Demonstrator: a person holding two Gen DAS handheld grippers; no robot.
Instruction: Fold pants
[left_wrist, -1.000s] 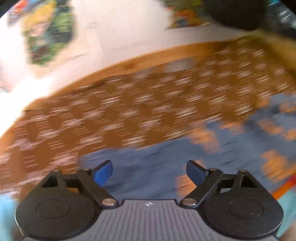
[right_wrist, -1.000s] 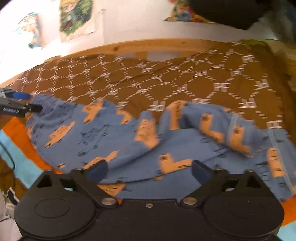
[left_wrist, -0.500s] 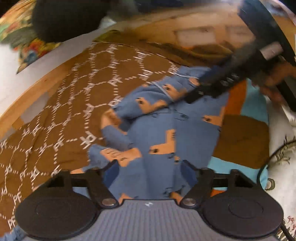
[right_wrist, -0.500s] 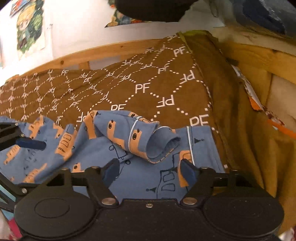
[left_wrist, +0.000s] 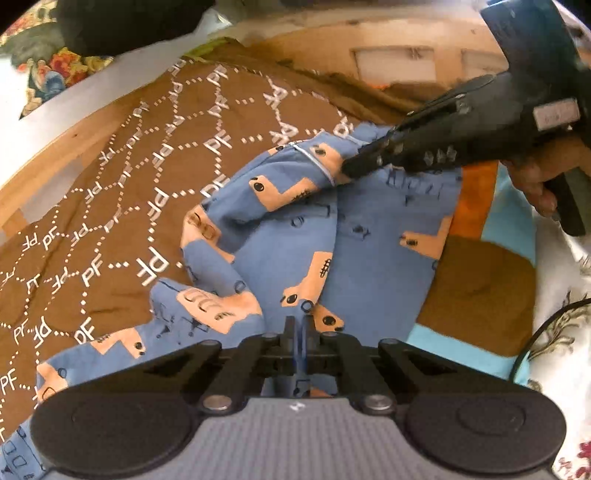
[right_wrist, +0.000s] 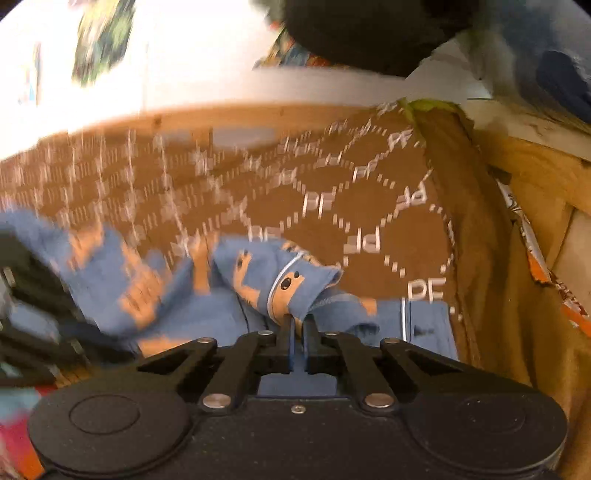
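Note:
Blue pants (left_wrist: 291, 236) with orange prints lie crumpled on a brown bedspread (left_wrist: 122, 206). In the left wrist view my left gripper (left_wrist: 297, 326) is shut, pinching the near edge of the fabric. At the upper right of that view, a hand holds my right gripper (left_wrist: 349, 170), whose tip is shut on a white-piped hem. The right wrist view shows the right gripper (right_wrist: 297, 326) shut on a bunched cuff of the pants (right_wrist: 284, 284). The left gripper (right_wrist: 33, 295) is a dark blur at that view's left edge.
A wooden bed frame (left_wrist: 48, 155) borders the far side, with another wooden panel (right_wrist: 535, 173) at the right. A striped orange, light blue and brown blanket (left_wrist: 476, 291) lies beside the pants. A black cable (left_wrist: 543, 325) crosses a white flowered cloth.
Both grippers went from wide open to shut on the pants fabric. The left one swung and rolled across the bed onto the pants. The right one shifted to the pants' right end.

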